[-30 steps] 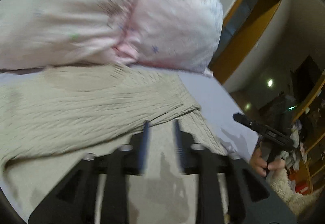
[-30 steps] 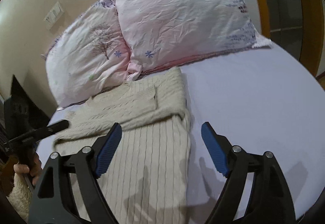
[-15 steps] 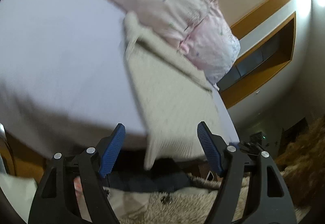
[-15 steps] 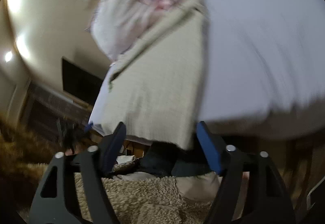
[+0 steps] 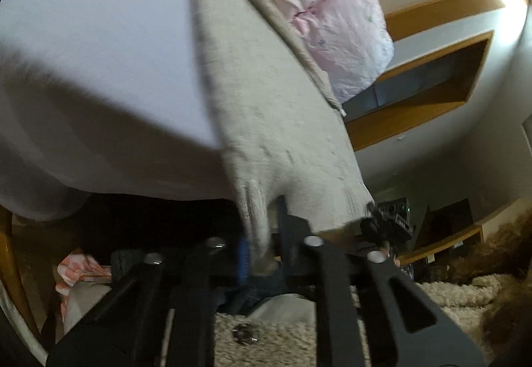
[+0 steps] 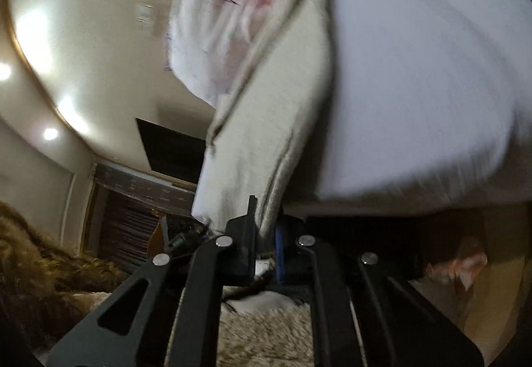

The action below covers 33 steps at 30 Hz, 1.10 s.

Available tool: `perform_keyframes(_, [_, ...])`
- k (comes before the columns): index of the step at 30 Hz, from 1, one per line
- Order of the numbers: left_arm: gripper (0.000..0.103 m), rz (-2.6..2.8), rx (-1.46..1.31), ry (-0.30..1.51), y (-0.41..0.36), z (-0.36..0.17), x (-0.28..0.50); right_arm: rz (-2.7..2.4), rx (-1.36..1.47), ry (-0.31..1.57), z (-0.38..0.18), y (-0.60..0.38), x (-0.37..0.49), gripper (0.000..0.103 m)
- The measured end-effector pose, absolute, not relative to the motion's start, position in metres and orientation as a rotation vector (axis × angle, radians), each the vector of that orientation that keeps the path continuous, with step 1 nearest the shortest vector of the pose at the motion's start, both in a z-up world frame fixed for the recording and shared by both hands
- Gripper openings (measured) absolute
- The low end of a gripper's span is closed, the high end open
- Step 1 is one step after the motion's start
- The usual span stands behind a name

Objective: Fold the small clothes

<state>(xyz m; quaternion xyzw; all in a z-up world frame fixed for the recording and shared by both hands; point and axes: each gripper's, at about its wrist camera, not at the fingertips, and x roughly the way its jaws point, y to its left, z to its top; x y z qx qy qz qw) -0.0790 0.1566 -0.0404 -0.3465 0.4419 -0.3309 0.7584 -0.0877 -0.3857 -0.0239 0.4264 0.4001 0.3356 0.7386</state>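
Note:
A beige knit sweater (image 5: pixel 266 94) lies on the pale lavender bed sheet (image 5: pixel 99 34), its sleeves folded across the top, its bottom hem hanging over the bed's front edge. My left gripper (image 5: pixel 262 234) is shut on the hem's left corner. My right gripper (image 6: pixel 266 230) is shut on the hem's right corner of the same sweater (image 6: pixel 286 101). The right gripper also shows in the left wrist view (image 5: pixel 385 224) at the hem's far corner. Both frames are blurred.
Two pink patterned pillows (image 5: pixel 332 8) lie behind the sweater at the head of the bed, also in the right wrist view (image 6: pixel 219 21). A shaggy cream rug (image 6: pixel 266 333) is below the bed's edge (image 5: pixel 83 181). Wooden shelving (image 5: pixel 432 77) is on the wall.
Both grippers dropped from above the sweater to the bed's front edge, stood open half a second ago, and have now shut on the hem's two corners.

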Motion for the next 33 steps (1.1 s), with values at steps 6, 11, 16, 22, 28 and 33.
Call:
perform_keyframes(6, [0.008, -0.790, -0.693, 0.712, 0.163, 0.056, -0.042, 0.791, 0.789, 0.633, 0.069, -0.382, -0.026, 0.008])
perform_keyframes(11, [0.008, -0.522, -0.635, 0.608, 0.171, 0.109, 0.081, 0.618, 0.771, 0.513, 0.111, -0.381, 0.092, 0.008])
perform_keyframes(16, [0.008, -0.353, -0.547, 0.767, 0.151, 0.079, 0.189, 0.297, 0.757, 0.721, 0.062, -0.367, 0.201, 0.008])
perform_keyframes(22, [0.008, -0.299, -0.577, 0.916, 0.144, 0.033, 0.232, 0.095, 0.728, 0.841, 0.019, -0.362, 0.231, 0.021])
perform_keyframes(28, [0.100, -0.298, -0.625, 0.852, 0.185, 0.063, 0.191, 0.044, 0.688, 0.714, 0.042, -0.377, 0.201, 0.098])
perform_keyframes(33, [0.088, -0.236, -0.655, 0.888, 0.212, 0.046, 0.164, 0.096, 0.715, 0.768, 0.032, -0.382, 0.191, 0.098])
